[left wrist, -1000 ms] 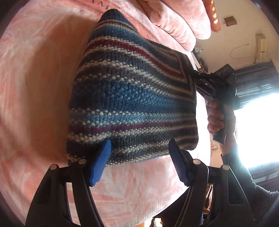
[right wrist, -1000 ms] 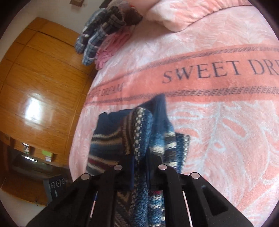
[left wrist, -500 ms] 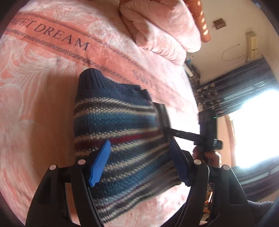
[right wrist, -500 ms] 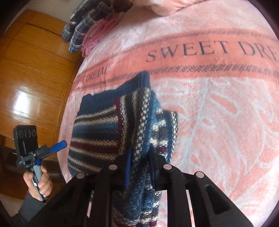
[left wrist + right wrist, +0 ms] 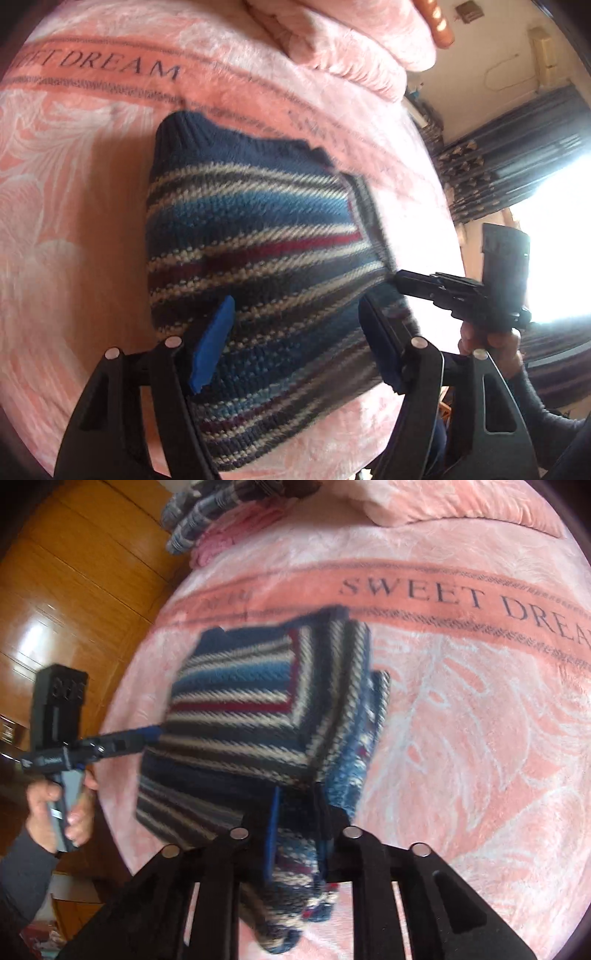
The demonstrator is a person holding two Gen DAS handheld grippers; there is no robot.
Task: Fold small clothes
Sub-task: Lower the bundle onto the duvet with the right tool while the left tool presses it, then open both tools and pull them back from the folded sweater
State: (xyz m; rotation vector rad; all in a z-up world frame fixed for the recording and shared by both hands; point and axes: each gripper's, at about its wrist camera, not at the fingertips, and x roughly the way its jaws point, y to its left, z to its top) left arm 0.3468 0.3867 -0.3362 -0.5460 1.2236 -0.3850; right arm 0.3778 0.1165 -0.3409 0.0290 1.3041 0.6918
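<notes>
Two claws on one small striped sweater [image 5: 258, 236] here, and it's lying on a pink bed blanket [image 5: 74, 184] with "SWEET DREAM" printed across a darker band. The sweater is knit in blue, white, grey and dark red stripes with a navy ribbed edge at the far end.

Left claw [image 5: 295, 343] is spread wide apart, blue pads on either side of the near part of the sweater, hovering over it and not pinching anything as far as I can see. In the right wrist view it comes in from the left, its tip at the sweater's left edge, held by a hand [image 5: 59, 812] in a dark sleeve.

Right claw [image 5: 295, 827] is clamped on a bunched fold of the sweater at its right edge; the knit is squeezed between the pads and a bit hangs down near the camera.

Far off there's a pink pillow [image 5: 351, 44], and a pile of plaid and pink clothes [image 5: 221, 520] by a wooden wardrobe [image 5: 74, 590]. Frames are a bit blurry.
</notes>
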